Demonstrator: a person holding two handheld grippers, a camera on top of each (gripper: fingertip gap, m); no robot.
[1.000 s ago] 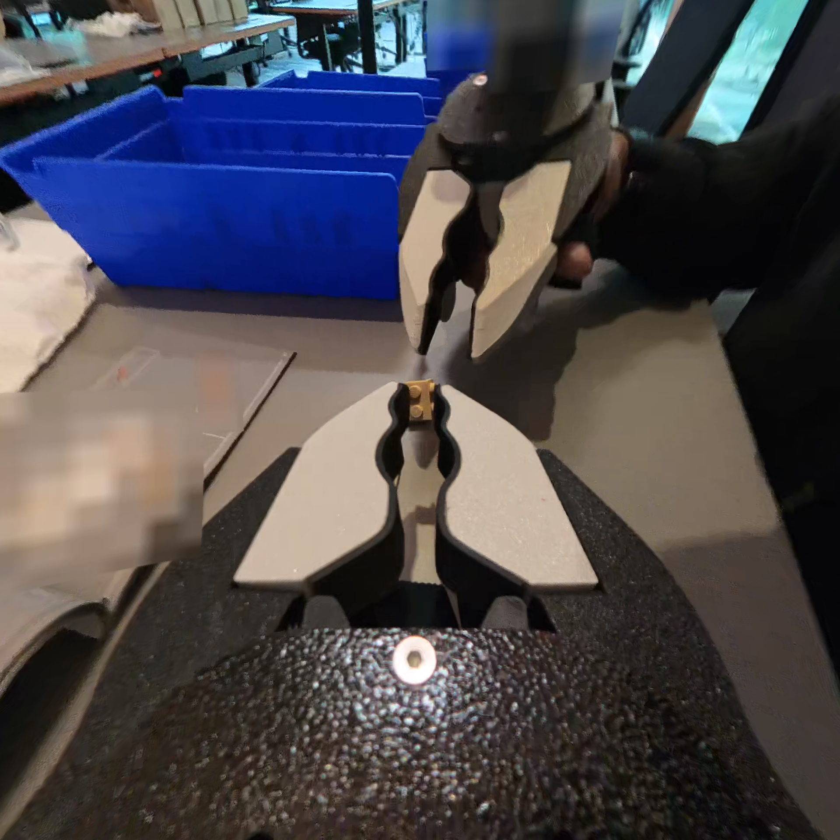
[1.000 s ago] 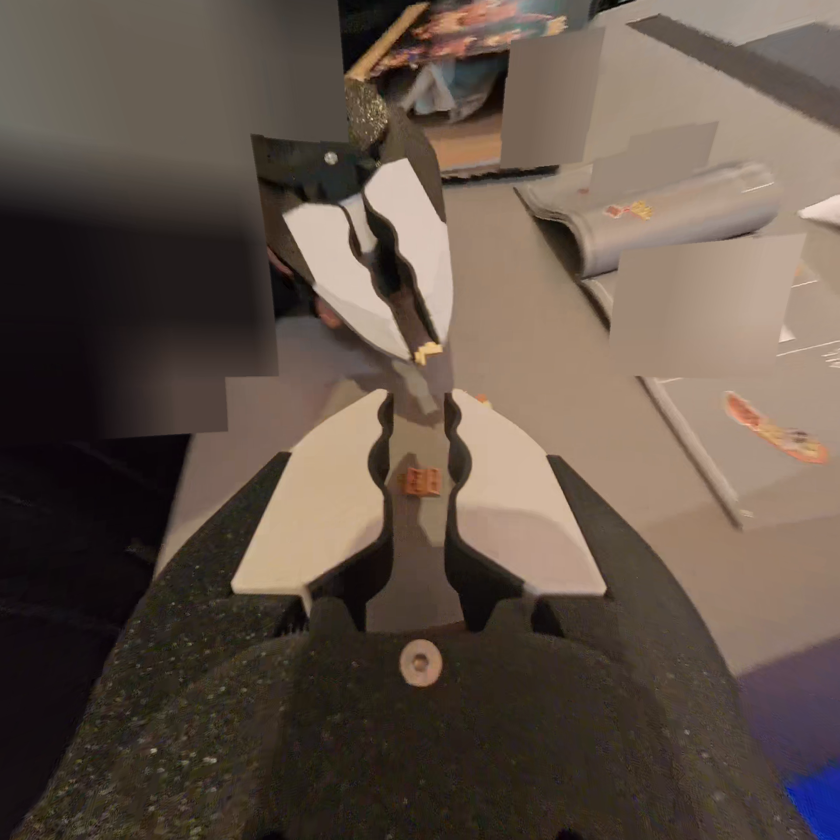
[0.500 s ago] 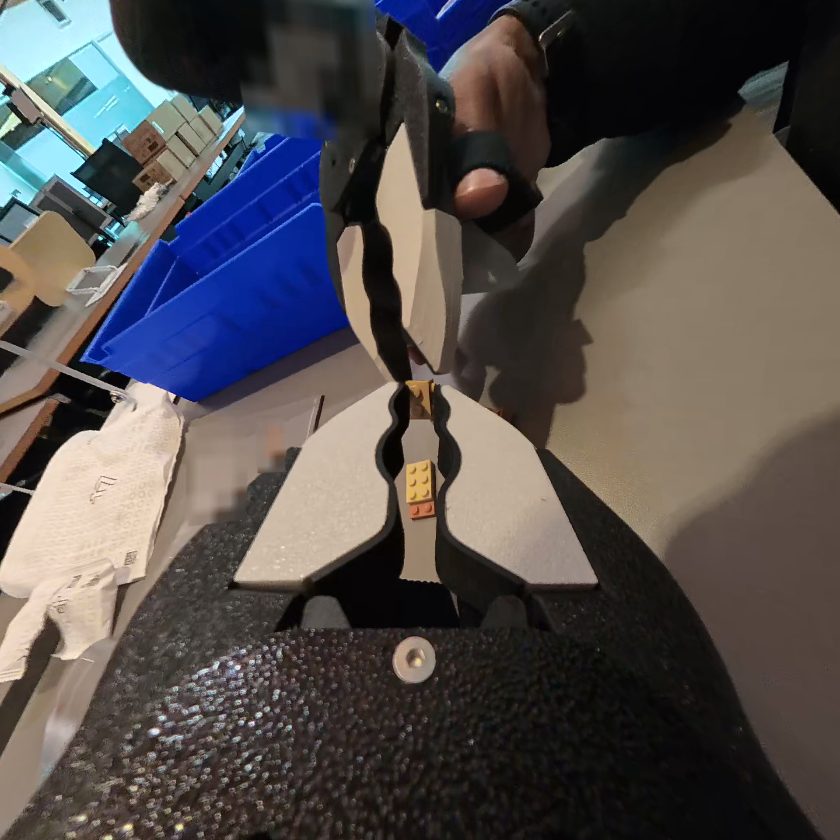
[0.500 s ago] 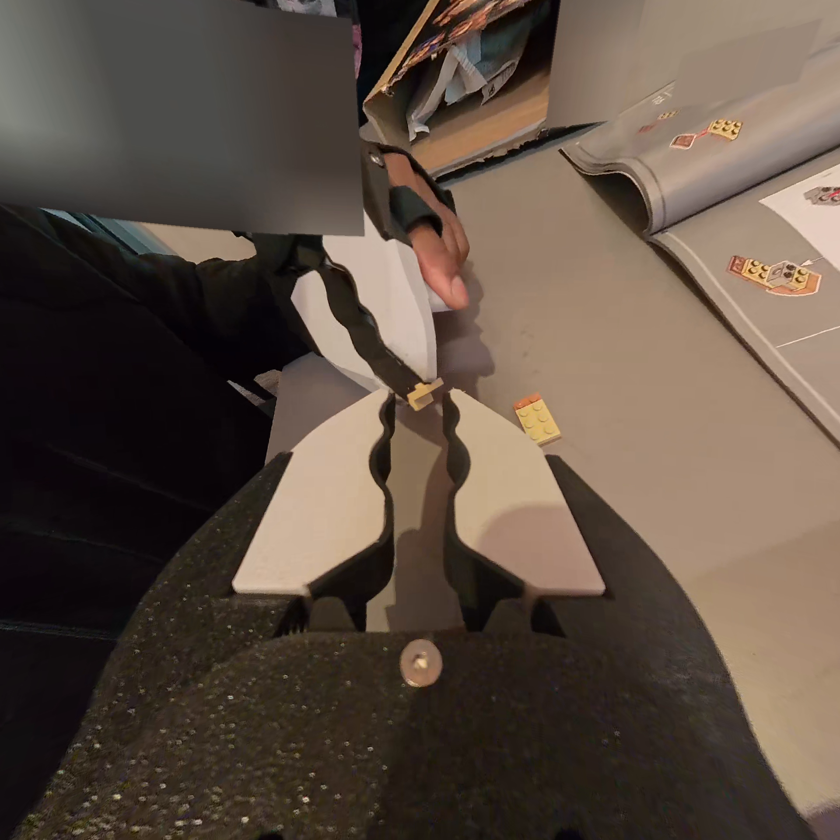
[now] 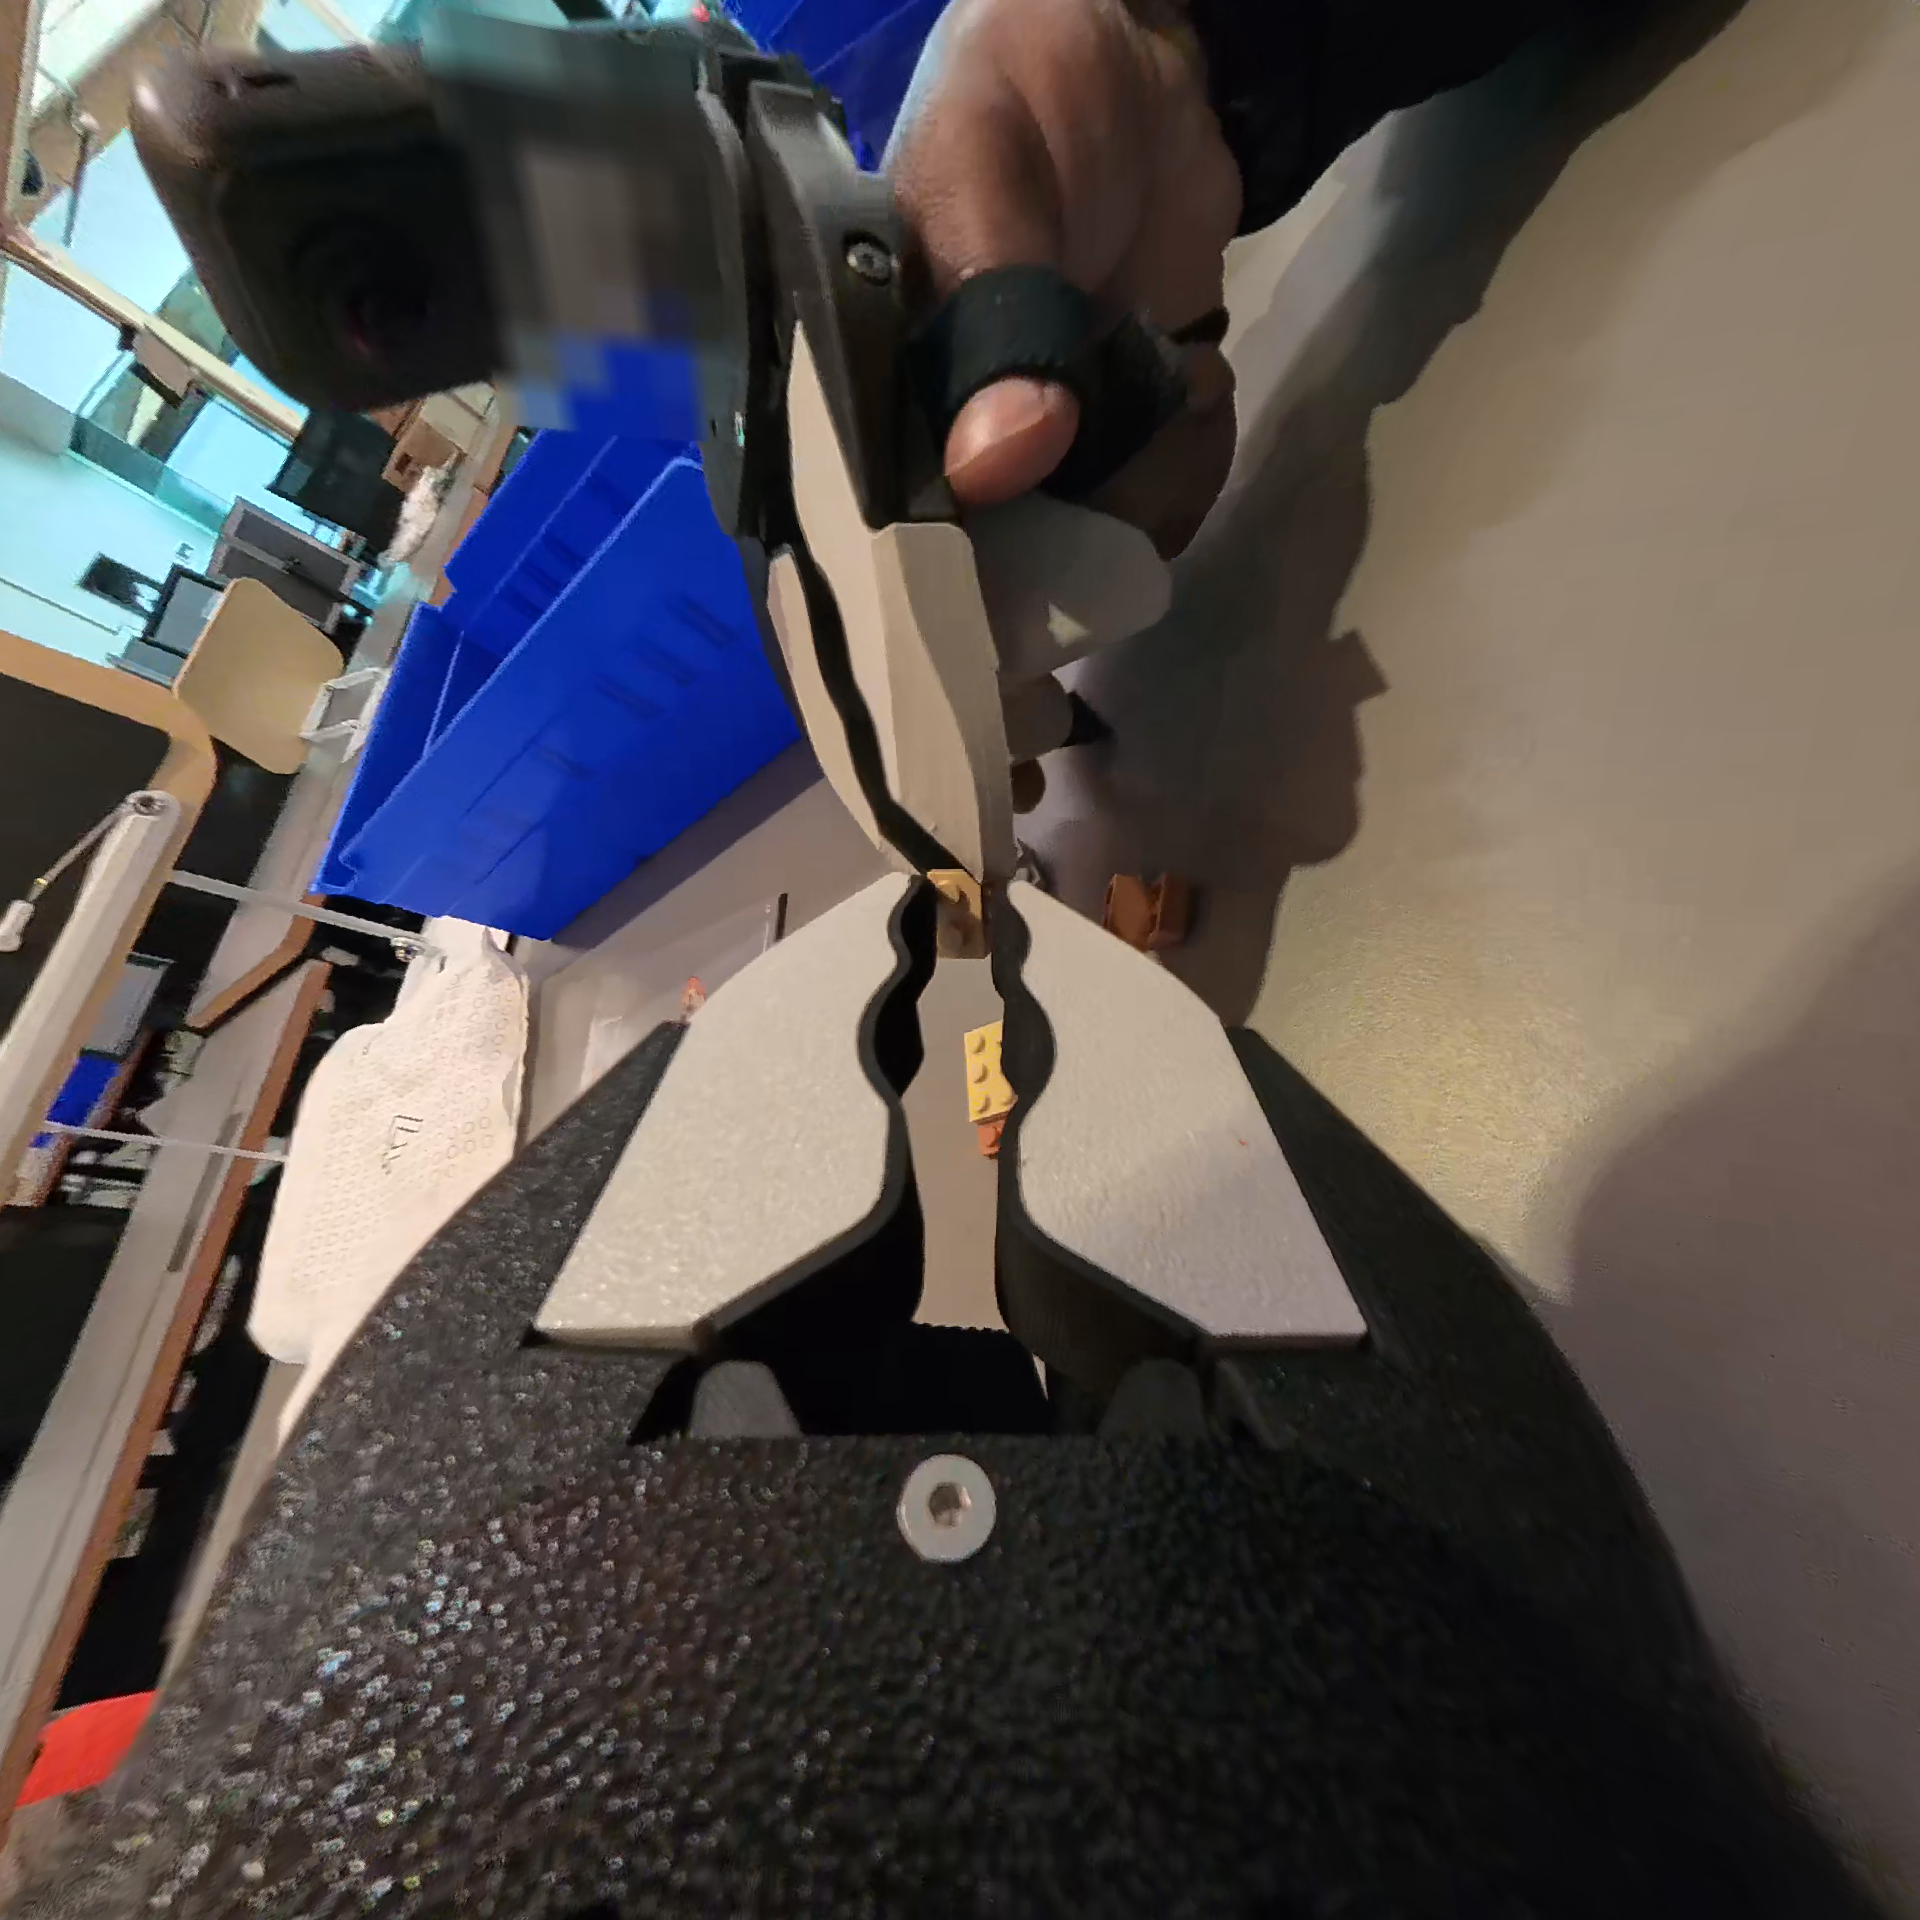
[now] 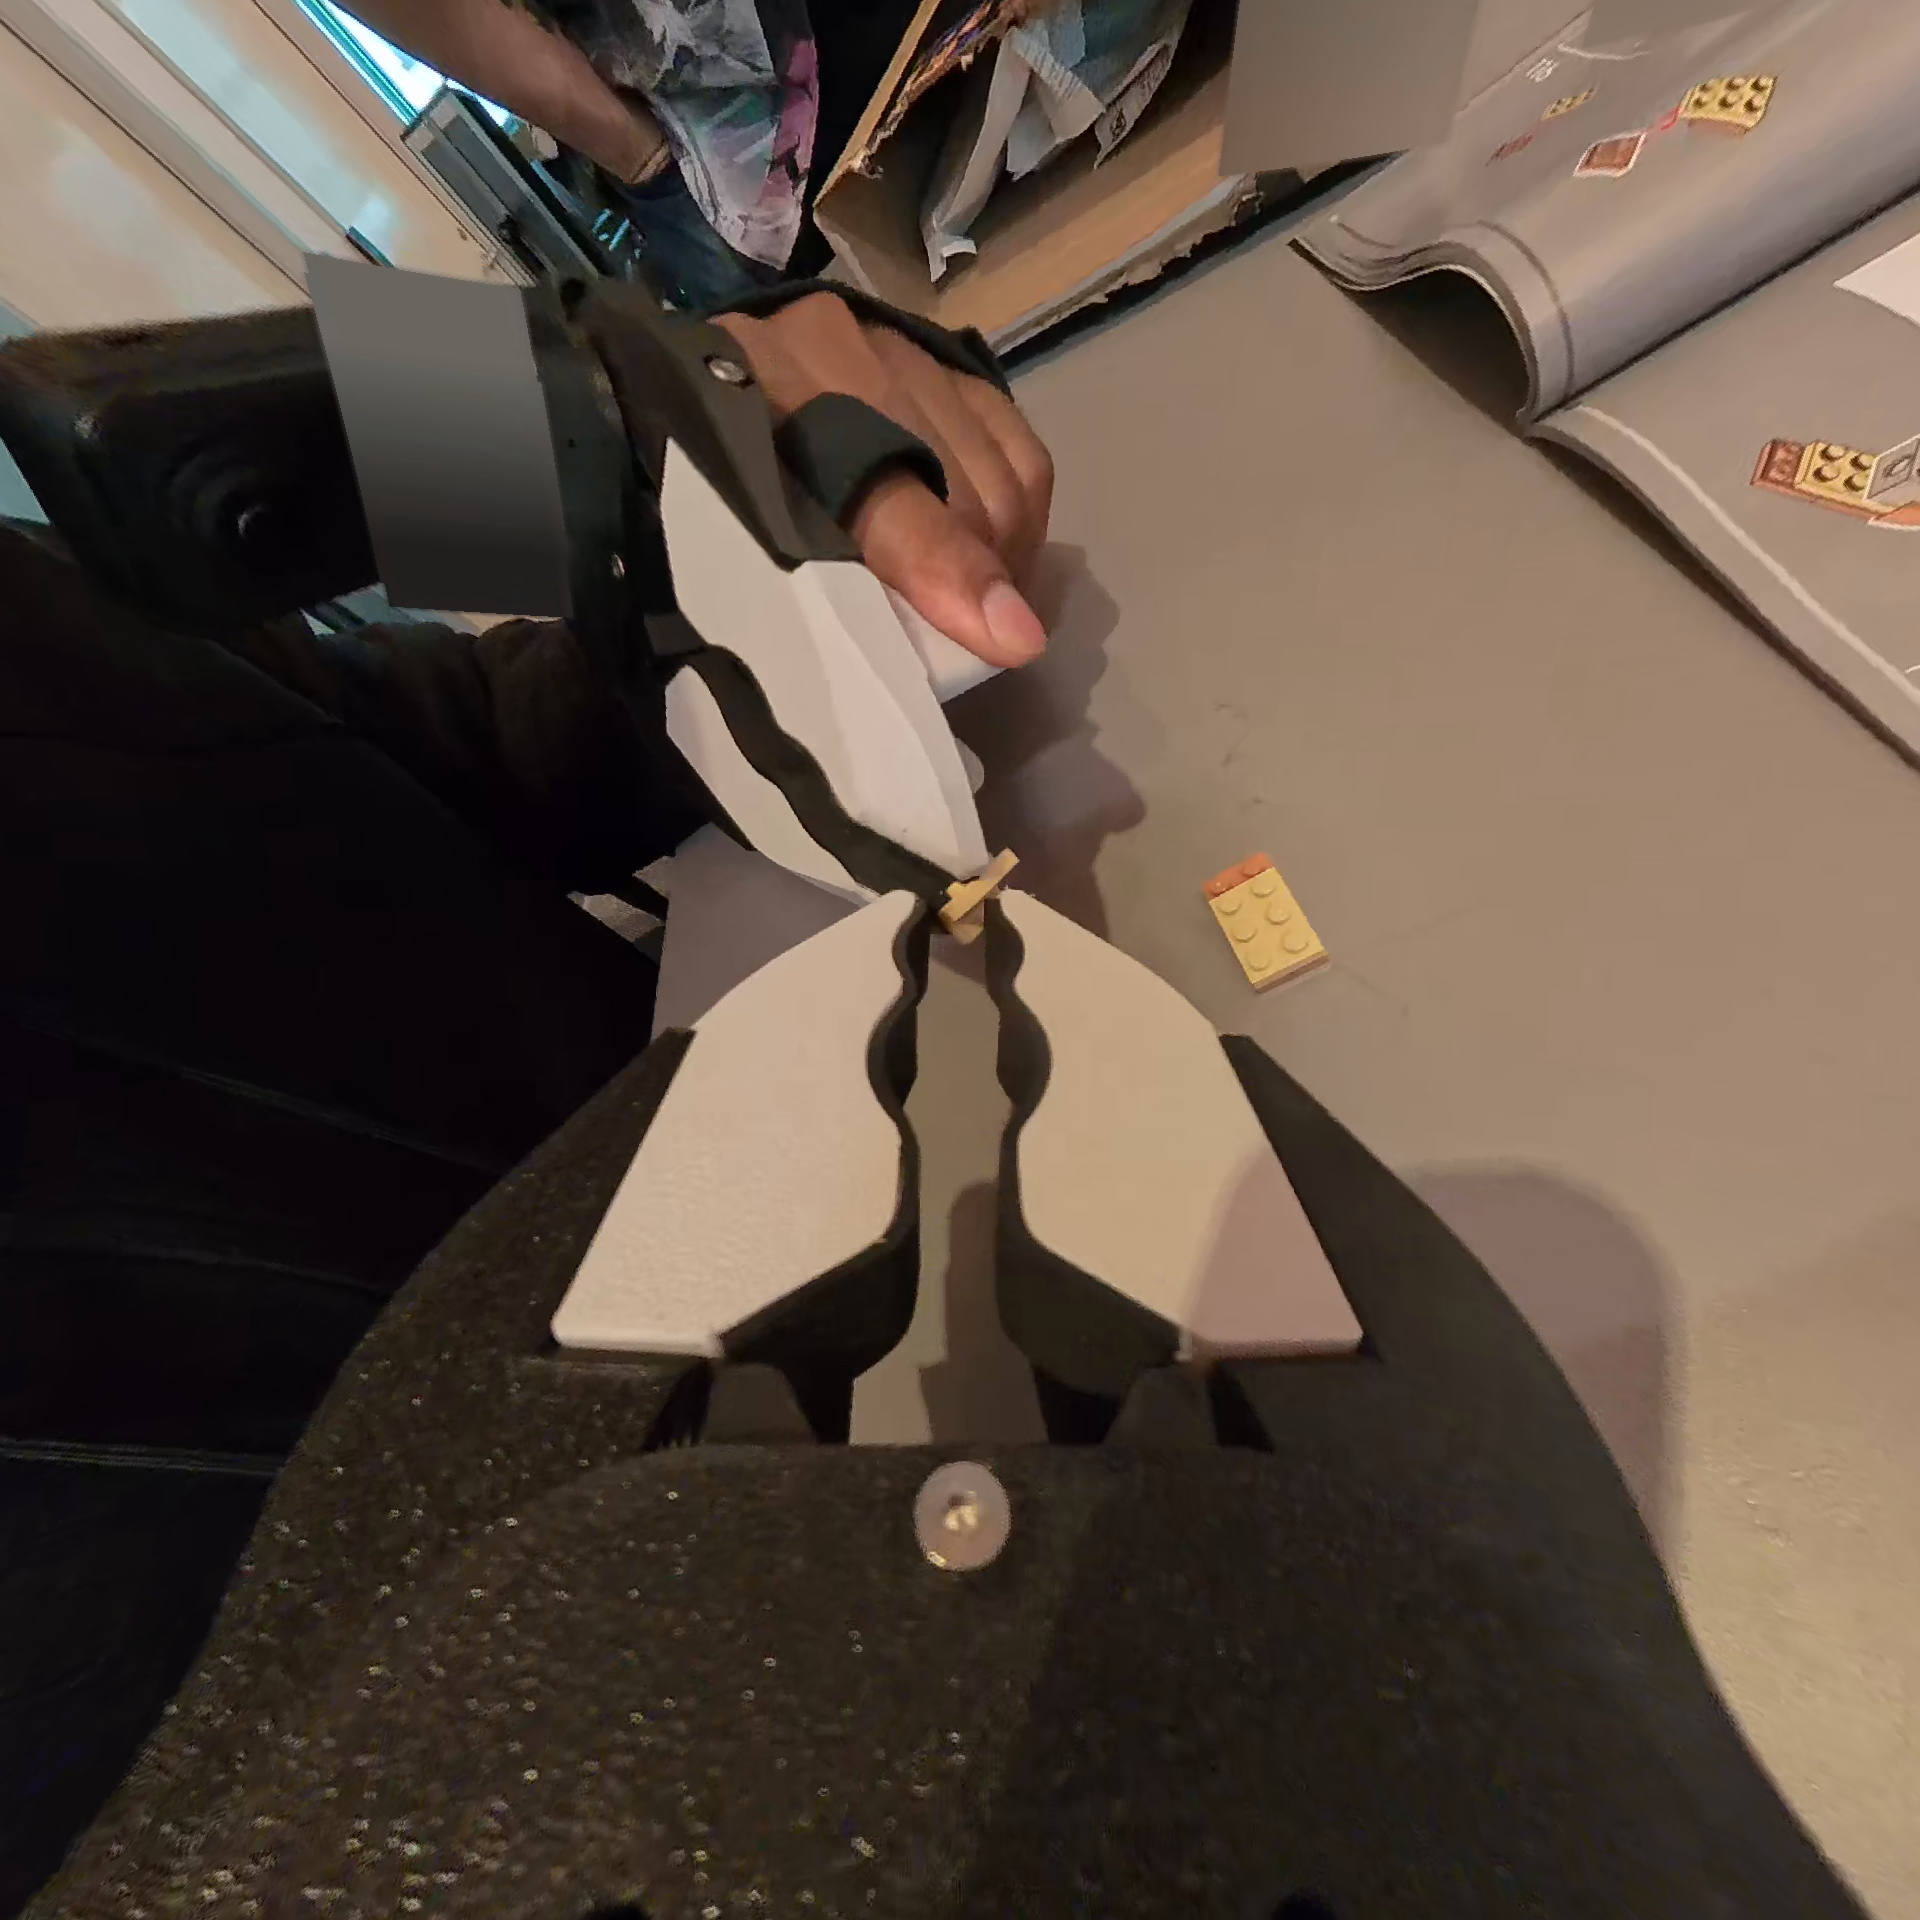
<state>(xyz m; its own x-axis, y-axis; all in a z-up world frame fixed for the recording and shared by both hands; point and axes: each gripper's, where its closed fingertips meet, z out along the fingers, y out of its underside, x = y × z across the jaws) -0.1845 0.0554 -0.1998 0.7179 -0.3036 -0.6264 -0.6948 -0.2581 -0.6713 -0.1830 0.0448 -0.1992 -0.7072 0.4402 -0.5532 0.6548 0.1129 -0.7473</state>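
Brown brick (image 5: 1148, 909) visible only from left tongs (image 5: 961, 914).

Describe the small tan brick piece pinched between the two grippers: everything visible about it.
The small tan brick piece is a thin plastic plate with round studs on one face, held in the air above the grey table. The left gripper has its fingers closed on it. The right gripper meets it tip to tip from the opposite side, fingers also closed on it. In the right wrist view it looks like two thin pieces crossed at an angle.
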